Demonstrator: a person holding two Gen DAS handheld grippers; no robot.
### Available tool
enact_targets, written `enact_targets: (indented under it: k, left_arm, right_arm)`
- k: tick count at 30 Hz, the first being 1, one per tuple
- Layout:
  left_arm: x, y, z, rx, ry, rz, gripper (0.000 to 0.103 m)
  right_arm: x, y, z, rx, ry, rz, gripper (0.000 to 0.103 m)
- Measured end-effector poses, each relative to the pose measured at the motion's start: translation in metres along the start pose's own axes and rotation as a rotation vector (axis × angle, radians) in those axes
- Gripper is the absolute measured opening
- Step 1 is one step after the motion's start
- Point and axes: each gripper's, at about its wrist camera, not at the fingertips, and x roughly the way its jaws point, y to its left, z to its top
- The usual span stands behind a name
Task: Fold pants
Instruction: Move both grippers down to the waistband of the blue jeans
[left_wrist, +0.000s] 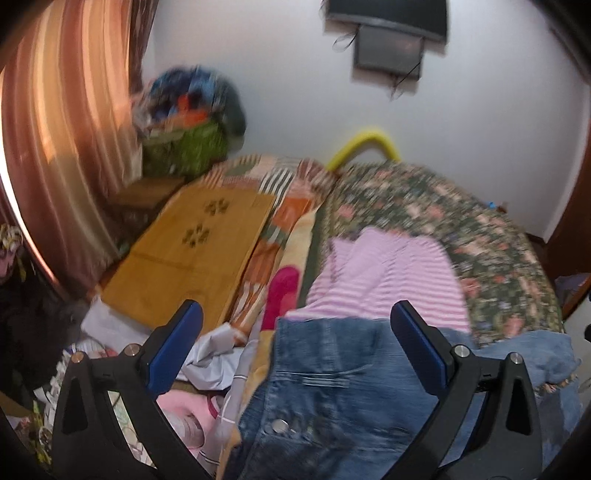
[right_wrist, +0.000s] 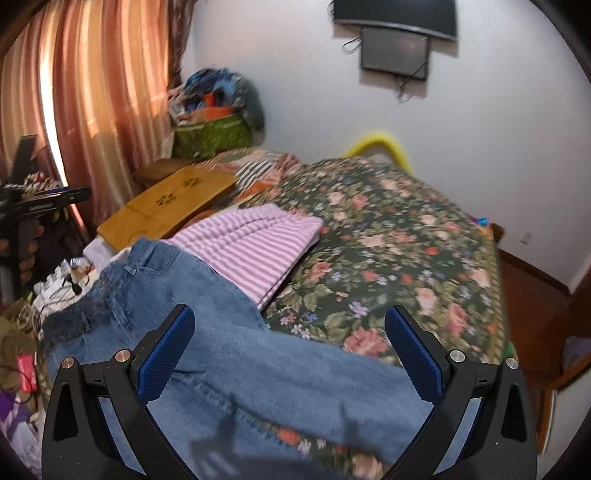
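Barely begun: jeans (right_wrist: 258, 369) spread unfolded over floral bedspread (right_wrist: 406, 240), waistband toward ten o'clock, left gripper (left_wrist: 295, 332) and right gripper (right_wrist: 291, 339) both agape, holding nothing.

Left tool (left_wrist: 295, 317) jaws wide apart, nothing between the pads; jeans (left_wrist: 332, 387) waistband end directly below, button visible; striped pink garment (left_wrist: 384, 273) just beyond on floral bedspread (left_wrist: 480, 229); frame motion-blurred.

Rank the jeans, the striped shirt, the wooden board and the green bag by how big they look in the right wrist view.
1. jeans, though nearest the camera
2. striped shirt
3. wooden board
4. green bag, farthest away, so its true size is unsure
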Motion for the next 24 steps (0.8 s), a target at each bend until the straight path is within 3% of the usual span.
enact_targets:
  k: [5, 10, 14, 19, 22, 24]
  left_arm:
    - [0.068, 0.015, -0.008, -0.006, 0.13, 0.039, 0.097]
    - [0.12, 0.014, -0.02, -0.009, 0.221, -0.006, 0.093]
    - [0.144, 0.008, -0.033, 0.012, 0.28, -0.045, 0.086]
    - [0.158, 0.006, -0.042, 0.011, 0.321, -0.089, 0.083]
    - [0.162, 0.009, -0.043, -0.019, 0.335, -0.159, 0.083]
    - [0.164, 0.01, -0.044, -0.042, 0.35, -0.183, 0.076]
  right_arm:
    - [0.05, -0.006, 0.01, -0.018, 0.087, 0.093, 0.101]
    - [0.102, -0.004, 0.015, -0.055, 0.197, 0.197, 0.088]
    - [0.138, 0.001, 0.011, -0.072, 0.308, 0.294, 0.078]
    - [0.172, 0.008, -0.001, -0.121, 0.445, 0.368, 0.073]
    - [0.181, 0.009, -0.008, -0.128, 0.496, 0.405, 0.072]
    - [0.185, 0.007, -0.011, -0.121, 0.524, 0.438, 0.07]
